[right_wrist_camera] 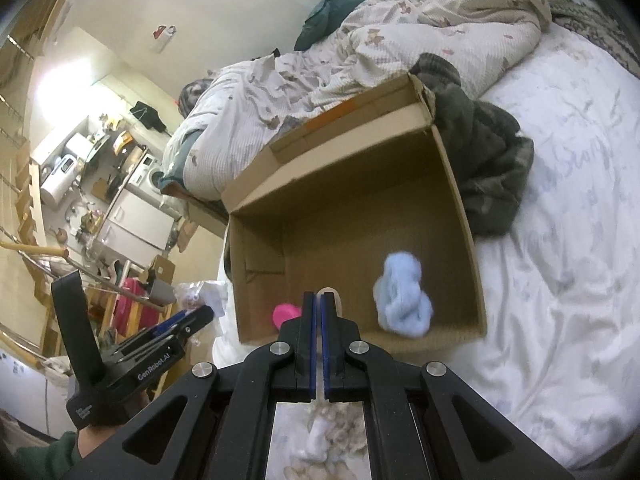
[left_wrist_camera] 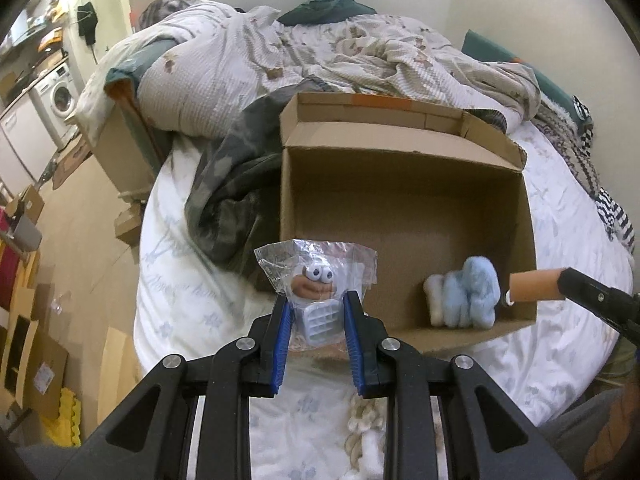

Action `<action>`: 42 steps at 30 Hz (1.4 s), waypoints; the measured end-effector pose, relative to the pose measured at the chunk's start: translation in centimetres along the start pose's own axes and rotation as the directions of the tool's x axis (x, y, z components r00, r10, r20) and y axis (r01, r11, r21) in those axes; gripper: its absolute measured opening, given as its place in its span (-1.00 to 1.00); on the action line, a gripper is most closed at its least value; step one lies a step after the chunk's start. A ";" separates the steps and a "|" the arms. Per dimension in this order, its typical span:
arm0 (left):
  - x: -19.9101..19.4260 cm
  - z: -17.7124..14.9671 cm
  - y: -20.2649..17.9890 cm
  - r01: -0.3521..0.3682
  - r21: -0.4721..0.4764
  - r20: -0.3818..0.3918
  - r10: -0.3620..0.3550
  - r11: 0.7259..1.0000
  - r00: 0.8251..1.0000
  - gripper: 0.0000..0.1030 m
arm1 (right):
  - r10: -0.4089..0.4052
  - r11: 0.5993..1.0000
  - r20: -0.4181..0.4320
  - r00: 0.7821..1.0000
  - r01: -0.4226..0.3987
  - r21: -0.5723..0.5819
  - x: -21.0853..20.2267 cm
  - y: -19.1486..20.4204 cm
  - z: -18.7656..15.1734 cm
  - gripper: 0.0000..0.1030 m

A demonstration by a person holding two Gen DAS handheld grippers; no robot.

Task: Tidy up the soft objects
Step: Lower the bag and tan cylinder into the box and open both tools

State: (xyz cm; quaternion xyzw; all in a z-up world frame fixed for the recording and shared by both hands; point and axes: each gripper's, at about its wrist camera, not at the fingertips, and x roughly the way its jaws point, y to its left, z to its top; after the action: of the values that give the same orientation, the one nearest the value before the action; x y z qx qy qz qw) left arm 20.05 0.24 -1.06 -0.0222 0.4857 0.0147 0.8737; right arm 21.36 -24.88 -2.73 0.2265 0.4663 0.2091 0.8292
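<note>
White printed bedding (left_wrist_camera: 192,280) lies under both tools. Left gripper (left_wrist_camera: 316,312) is clamped on a clear plastic bag (left_wrist_camera: 316,268) holding a googly-eyed toy. Just beyond its fingertips stands an open cardboard box (left_wrist_camera: 404,168), a pale blue fluffy toy (left_wrist_camera: 468,292) in its near right corner. Right gripper (right_wrist_camera: 319,300) has its jaws pressed together on a thin pale piece, with something pink (right_wrist_camera: 285,313) just left of the fingers; what it is I cannot tell.
</note>
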 end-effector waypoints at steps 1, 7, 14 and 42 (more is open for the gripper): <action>0.3 0.4 -0.2 0.000 0.005 0.002 0.000 1.000 1.000 -0.55 | -0.002 1.000 0.001 1.000 0.002 -0.002 0.2 -0.1 0.3 -0.93; 1.8 1.9 -1.1 0.000 0.030 0.010 0.000 1.000 1.000 -0.55 | 0.000 1.000 0.006 1.000 0.000 0.002 2.0 -0.9 1.8 -0.92; 4.1 2.0 -1.5 0.003 0.058 0.026 -0.004 0.998 1.000 -0.55 | -0.014 1.000 -0.001 1.000 0.014 0.013 3.9 -2.3 1.5 -0.93; 8.5 0.4 -3.1 0.060 0.060 -0.072 -0.055 0.996 0.996 -0.54 | -0.077 0.997 -0.098 0.992 0.076 -0.009 8.2 -2.3 0.9 -0.92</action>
State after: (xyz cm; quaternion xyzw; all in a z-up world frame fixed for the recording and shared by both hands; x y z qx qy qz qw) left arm 25.05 -2.82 -8.02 -0.0094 0.5153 -0.0264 0.8566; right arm 26.33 -22.32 -9.16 0.1957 0.5145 0.1892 0.8131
